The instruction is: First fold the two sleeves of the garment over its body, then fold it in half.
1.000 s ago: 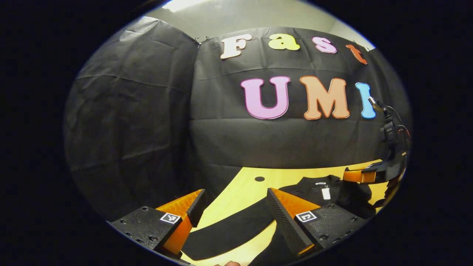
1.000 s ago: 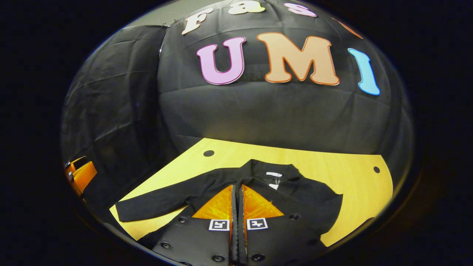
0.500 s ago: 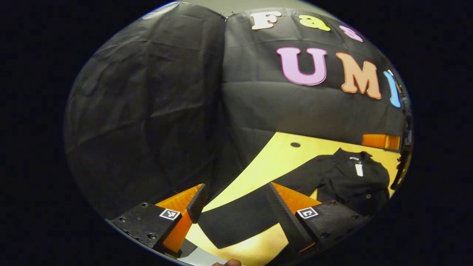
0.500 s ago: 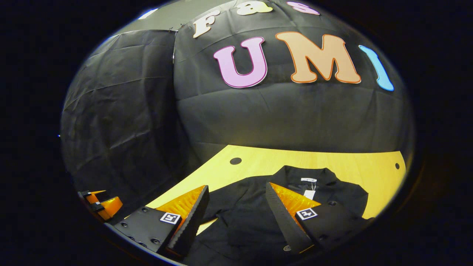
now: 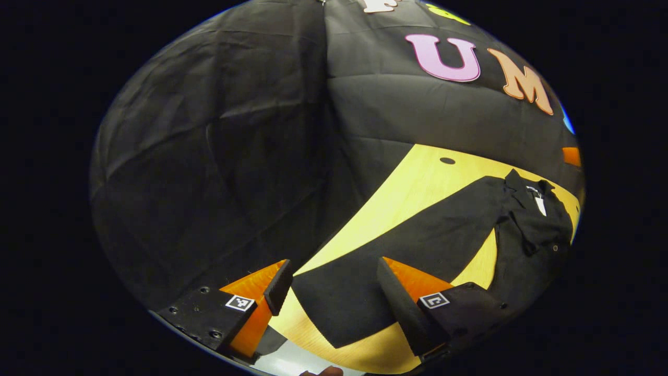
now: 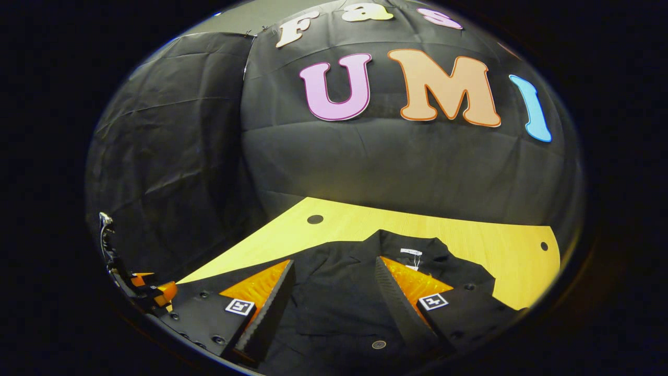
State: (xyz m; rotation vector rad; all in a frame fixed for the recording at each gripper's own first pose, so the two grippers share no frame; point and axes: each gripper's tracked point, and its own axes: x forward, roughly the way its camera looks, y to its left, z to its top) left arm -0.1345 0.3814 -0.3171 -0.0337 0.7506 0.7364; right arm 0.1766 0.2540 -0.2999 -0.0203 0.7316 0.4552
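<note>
The wooden table [image 6: 469, 235] carries the black garment [image 6: 339, 292], which lies spread flat with its collar towards the booth wall and a white tag at the neck. In the left gripper view its one sleeve [image 5: 417, 235] stretches out straight from the shoulder across the bare wood, reaching to the table's near edge, well away from the body. On the other side, in the right gripper view, no sleeve reaches out over the wood beside the body; whether that one is already folded in I cannot tell for sure. The step in hand looks like the sleeve fold on the left side. The left gripper [image 5: 334, 284] hangs over the cuff end with its fingers spread wide, one to each side of the cloth, holding nothing. The right gripper [image 6: 334, 292] hovers above the body, equally wide and empty. The next move calls for the left gripper to drop onto the cuff, pinch a single layer, and carry it across.
</note>
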